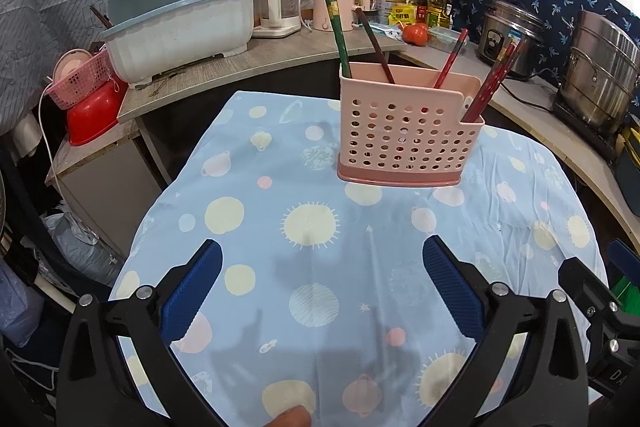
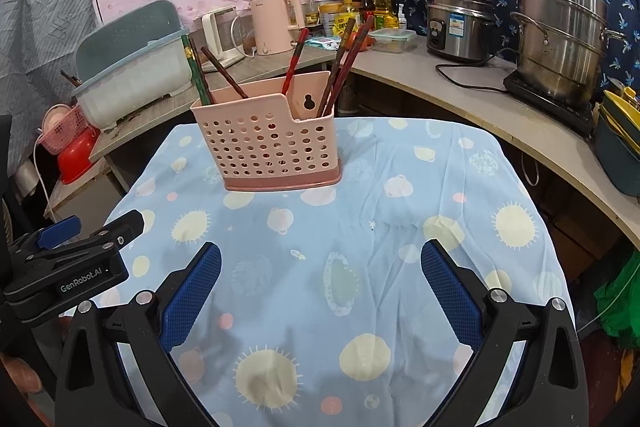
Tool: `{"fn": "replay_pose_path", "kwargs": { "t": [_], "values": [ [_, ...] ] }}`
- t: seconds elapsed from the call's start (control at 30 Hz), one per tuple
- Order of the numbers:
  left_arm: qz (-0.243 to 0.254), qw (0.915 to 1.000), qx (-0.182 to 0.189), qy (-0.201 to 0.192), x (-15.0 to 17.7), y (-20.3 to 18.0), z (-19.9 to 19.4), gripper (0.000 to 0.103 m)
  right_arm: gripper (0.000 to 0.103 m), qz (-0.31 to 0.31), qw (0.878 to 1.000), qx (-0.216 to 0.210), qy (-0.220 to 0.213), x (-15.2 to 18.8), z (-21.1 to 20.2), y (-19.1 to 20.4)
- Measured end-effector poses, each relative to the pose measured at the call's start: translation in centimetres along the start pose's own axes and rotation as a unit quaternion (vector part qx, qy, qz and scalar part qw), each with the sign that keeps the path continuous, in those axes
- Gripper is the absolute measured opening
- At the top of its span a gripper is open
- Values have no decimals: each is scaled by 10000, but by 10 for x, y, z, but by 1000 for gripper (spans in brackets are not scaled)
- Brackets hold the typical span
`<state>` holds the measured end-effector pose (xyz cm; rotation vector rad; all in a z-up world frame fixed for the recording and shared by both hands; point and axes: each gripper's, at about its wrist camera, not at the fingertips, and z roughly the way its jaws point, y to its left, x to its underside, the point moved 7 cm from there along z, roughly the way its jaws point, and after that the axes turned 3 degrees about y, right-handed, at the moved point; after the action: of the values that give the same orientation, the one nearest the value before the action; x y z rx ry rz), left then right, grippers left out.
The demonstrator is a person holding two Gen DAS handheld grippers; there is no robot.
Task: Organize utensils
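Observation:
A pink perforated utensil holder (image 1: 408,131) stands upright on the blue patterned tablecloth (image 1: 280,211); it also shows in the right wrist view (image 2: 268,143). Green chopsticks (image 1: 338,31), a dark brown one (image 1: 374,45) and several red ones (image 1: 494,83) stick out of it, also seen in the right wrist view as green (image 2: 196,71) and red (image 2: 344,63). My left gripper (image 1: 322,259) is open and empty, low over the cloth in front of the holder. My right gripper (image 2: 320,259) is open and empty, to the holder's near right. The left gripper's body (image 2: 68,259) shows at the left edge.
A blue-white dish drainer (image 1: 180,31), two kettles (image 1: 340,1), bottles and a tomato (image 1: 415,34) stand on the back counter. A rice cooker (image 2: 460,27) and steel pots (image 2: 560,43) stand on the right counter. A red basin and pink basket (image 1: 90,95) are at left.

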<state>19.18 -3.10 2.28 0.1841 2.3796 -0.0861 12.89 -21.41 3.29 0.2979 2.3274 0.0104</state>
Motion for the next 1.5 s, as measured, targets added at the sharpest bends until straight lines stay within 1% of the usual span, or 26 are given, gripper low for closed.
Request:
{"fn": "replay_pose_path", "kwargs": {
  "t": [0.27,0.73,1.03,1.5],
  "values": [
    [40,10000,-48,10,0,-1,1,96,97,-12,10000,7,2,2,1,0],
    [122,9999,-25,70,4,-4,2,96,97,-93,9999,94,-22,4,1,4],
    [78,9998,-189,19,5,-1,0,96,97,-134,9999,99,1,5,2,7],
    [102,9998,-175,41,5,-1,1,96,97,-142,9999,92,-3,6,3,10]
  ]
}}
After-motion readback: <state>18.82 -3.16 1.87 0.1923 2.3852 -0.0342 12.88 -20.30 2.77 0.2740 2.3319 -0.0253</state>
